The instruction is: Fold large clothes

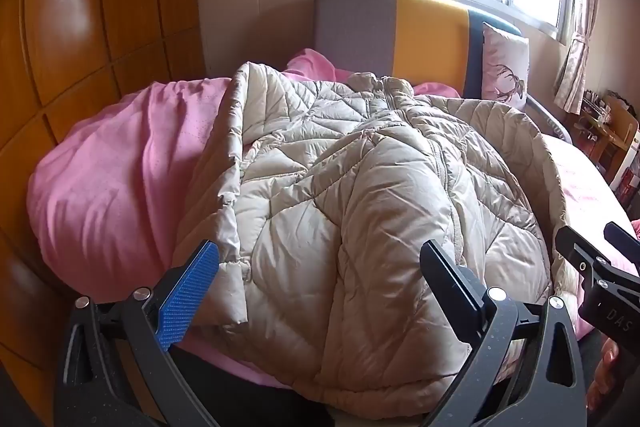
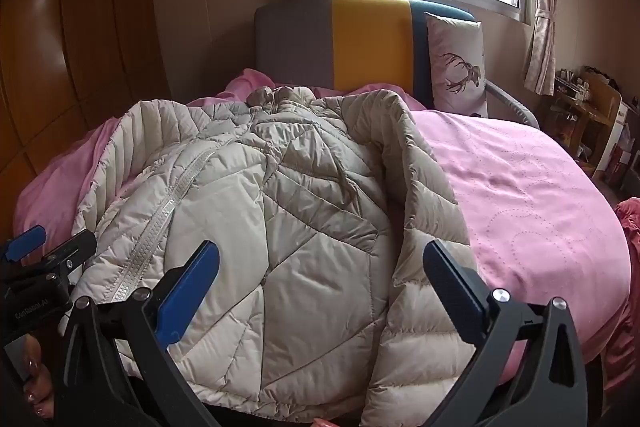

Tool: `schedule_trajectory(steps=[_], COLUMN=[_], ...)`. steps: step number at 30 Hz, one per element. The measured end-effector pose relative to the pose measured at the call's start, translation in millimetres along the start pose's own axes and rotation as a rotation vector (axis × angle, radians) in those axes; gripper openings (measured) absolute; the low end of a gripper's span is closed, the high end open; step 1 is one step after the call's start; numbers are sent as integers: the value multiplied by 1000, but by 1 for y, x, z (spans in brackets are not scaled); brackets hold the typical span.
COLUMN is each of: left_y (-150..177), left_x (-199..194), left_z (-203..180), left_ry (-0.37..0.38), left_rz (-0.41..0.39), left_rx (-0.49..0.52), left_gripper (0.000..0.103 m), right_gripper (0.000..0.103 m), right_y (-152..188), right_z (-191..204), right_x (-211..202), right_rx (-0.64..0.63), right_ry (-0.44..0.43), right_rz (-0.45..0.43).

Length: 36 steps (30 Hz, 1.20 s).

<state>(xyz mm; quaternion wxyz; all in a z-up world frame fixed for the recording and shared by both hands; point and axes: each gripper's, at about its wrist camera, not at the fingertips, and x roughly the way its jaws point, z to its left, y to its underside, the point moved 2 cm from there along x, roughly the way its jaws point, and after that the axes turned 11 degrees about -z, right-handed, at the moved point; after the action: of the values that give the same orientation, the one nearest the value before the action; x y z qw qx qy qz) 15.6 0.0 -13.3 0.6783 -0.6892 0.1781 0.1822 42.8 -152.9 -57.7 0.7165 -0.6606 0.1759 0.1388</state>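
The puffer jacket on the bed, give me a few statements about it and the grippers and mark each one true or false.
1. The beige puffer jacket lies on a pink bedspread. True.
2. The left gripper is clamped on the jacket. False: its jaws are wide open.
3. The right gripper is open. True.
4. A deer-print pillow leans at the headboard. True.
5. The jacket is neatly folded into a square. False: it is spread out and rumpled.

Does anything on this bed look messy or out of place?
The puffy beige jacket lies crumpled across the pink bedspread, not flat: its right side is folded over in a loose flap and its zipper runs crooked. Both grippers' jaws are open, holding nothing. Nothing looks torn or spilled.
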Motion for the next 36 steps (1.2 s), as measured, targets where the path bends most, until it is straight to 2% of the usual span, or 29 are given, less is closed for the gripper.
schedule_trajectory(steps=[36], left_y=[1], left_x=[6], left_z=[1], left_ry=[-15], left_rz=[3], left_rx=[2], left_gripper=[100], right_gripper=[101], right_y=[5], right_z=[-3], right_x=[8], right_rx=[14], right_ry=[-17], right_rz=[23])
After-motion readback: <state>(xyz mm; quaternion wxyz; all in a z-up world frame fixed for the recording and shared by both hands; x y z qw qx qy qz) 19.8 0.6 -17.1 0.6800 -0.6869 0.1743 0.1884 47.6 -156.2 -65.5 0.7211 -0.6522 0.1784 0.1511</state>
